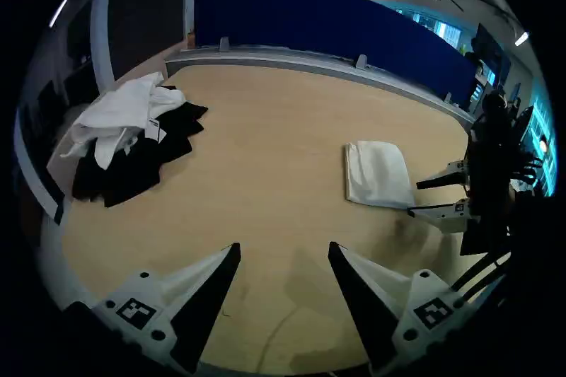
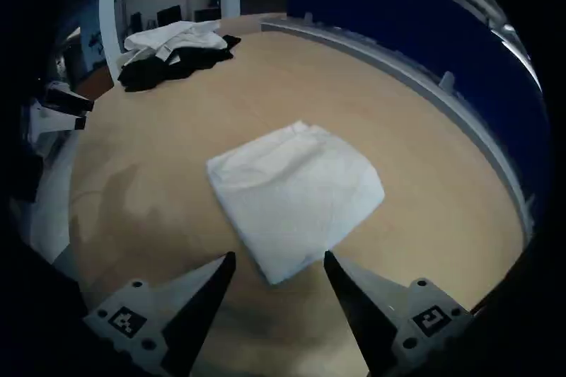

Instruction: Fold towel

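A folded white towel (image 2: 293, 189) lies flat on the wooden table (image 2: 424, 186), just beyond my right gripper (image 2: 279, 258), which is open with nothing between its fingers. In the left gripper view the same towel (image 1: 377, 173) rests at the right, and the right gripper (image 1: 419, 198) reaches in from the right edge near its corner. My left gripper (image 1: 284, 248) hovers open over bare tabletop, well short of the towel. The left gripper's fingers (image 2: 64, 105) appear at the left edge of the right gripper view.
A heap of white and black cloths (image 1: 131, 136) sits at the table's far left, also seen as a pile (image 2: 173, 51) far off. A blue partition (image 1: 332, 27) runs behind the table's back edge. Dark equipment (image 1: 499, 165) stands at the right.
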Demonstrator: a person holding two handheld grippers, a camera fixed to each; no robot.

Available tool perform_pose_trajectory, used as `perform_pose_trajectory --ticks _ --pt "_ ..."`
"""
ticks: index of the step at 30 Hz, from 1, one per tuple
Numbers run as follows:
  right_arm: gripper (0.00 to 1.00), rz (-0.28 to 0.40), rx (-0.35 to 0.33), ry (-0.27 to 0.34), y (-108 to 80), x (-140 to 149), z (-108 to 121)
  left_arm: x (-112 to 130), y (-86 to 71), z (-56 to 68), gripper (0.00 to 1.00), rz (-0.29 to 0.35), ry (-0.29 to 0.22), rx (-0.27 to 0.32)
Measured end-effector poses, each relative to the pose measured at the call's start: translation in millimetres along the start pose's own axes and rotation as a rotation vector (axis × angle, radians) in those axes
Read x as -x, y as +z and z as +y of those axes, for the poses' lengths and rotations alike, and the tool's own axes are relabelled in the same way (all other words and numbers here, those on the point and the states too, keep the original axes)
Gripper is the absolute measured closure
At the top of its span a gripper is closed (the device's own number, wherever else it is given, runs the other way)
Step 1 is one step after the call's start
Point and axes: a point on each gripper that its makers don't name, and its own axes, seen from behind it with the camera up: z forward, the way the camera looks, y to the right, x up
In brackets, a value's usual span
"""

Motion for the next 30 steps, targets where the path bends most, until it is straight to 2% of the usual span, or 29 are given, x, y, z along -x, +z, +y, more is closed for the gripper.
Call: perform_pose_trajectory --ticks 2,10,15,19,25,30 --pt "0.11 -0.006 0.003 0.013 0.9 4.1 0.8 0.7 0.6 0.5 0.08 -0.001 0.0 0.0" --pt "0.45 -0.019 -0.015 0.053 6.9 14.7 -2.2 -0.2 -0.5 0.9 0.08 0.0 -0.003 -0.001" --pt "0.73 -0.02 -0.005 0.067 6.6 16.7 0.4 -0.5 -0.1 0.5 0.08 0.001 -0.006 -0.003" --pt "0.78 -0.022 -0.002 0.071 5.4 18.6 1.6 0.1 1.5 1.8 0.08 0.0 -0.005 -0.002" --pt "0.91 -0.021 0.01 0.084 4.6 19.9 6.1 -0.7 2.4 4.7 0.08 0.001 0.0 0.002" --pt "0.94 -0.02 0.018 0.099 4.3 20.5 9.8 -2.1 2.0 5.1 0.08 0.002 0.0 0.004"
